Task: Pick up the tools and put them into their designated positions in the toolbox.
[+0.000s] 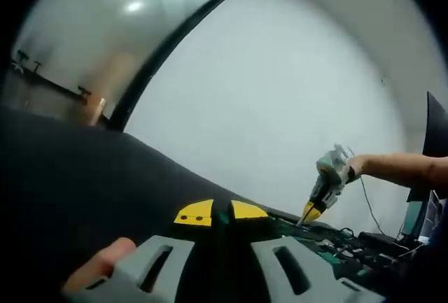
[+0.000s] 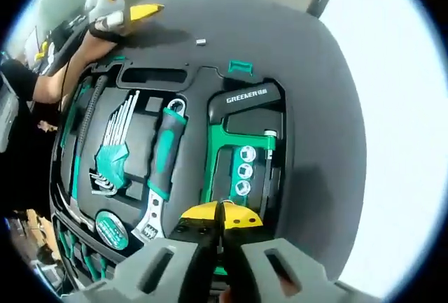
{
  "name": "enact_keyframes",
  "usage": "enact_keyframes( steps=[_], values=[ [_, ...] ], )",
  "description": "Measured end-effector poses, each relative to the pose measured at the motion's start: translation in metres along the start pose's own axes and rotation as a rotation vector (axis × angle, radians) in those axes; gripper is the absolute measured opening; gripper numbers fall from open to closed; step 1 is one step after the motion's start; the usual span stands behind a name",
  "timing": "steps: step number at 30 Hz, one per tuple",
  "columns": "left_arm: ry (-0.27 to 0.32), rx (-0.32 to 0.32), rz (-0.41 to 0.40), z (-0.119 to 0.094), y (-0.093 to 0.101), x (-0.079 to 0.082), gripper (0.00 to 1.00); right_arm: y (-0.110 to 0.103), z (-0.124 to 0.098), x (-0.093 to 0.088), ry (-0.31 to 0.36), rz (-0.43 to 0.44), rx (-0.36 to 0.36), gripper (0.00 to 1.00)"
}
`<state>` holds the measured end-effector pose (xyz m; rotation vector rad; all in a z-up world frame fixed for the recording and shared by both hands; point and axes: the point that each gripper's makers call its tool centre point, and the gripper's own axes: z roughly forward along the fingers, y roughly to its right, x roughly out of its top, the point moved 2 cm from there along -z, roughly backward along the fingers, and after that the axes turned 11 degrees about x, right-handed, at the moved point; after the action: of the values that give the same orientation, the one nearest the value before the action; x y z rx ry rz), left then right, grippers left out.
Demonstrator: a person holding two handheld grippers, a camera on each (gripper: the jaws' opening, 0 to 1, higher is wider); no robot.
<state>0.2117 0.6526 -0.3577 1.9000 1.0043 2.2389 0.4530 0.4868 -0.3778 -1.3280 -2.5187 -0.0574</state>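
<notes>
The left gripper (image 1: 220, 220) was pointed away across the dark bench (image 1: 77, 177) toward a pale wall, its yellow-tipped jaws pressed together with nothing between them; a fingertip of the person's hand (image 1: 105, 257) showed at its lower left, mostly cut off. In the left gripper view the toolbox (image 1: 336, 247) was only a sliver of black and green at the lower right, too foreshortened to pick out any tool. The right gripper (image 1: 313, 210) came into that view from the right on a bare forearm, yellow tips down over the box's far end. From the right gripper view the open toolbox (image 2: 175, 79) lay spread out on the bench (image 2: 308, 93). The right gripper (image 2: 221, 216) had its jaws closed tip to tip, holding nothing I could see, and hung just over the box's near edge by the row of sockets (image 2: 244, 170). Left of the sockets lay the adjustable wrench (image 2: 162, 170) with its green-and-black handle, then the fan of hex keys (image 2: 115, 142) in a green holder, and a long flexible shaft (image 2: 89, 117) beside them. The screwdrivers at the lower left were cut off by the edge. A green latch (image 2: 240, 67) stood at the box's far rim, and a small bit (image 2: 201, 41) lay loose on the bench beyond it. The left gripper (image 2: 150, 10) showed at the top left.
</notes>
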Motion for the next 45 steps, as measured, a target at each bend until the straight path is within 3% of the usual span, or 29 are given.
enact_keyframes(
  steps=[9,16,32,45],
  values=[
    [0.002,-0.002,-0.007,0.000,0.000,0.001,0.10,0.003,0.002,-0.005,-0.066,0.015,0.019,0.00],
    [0.000,-0.003,-0.005,-0.001,0.001,0.000,0.10,0.013,0.004,-0.006,-0.066,0.037,0.015,0.00],
    [-0.002,-0.004,-0.004,-0.001,0.001,-0.001,0.10,0.004,0.004,-0.008,-0.075,0.029,0.044,0.00],
    [-0.004,-0.007,-0.003,0.001,0.001,-0.001,0.10,0.017,0.009,-0.007,-0.114,0.049,0.071,0.00]
  ],
)
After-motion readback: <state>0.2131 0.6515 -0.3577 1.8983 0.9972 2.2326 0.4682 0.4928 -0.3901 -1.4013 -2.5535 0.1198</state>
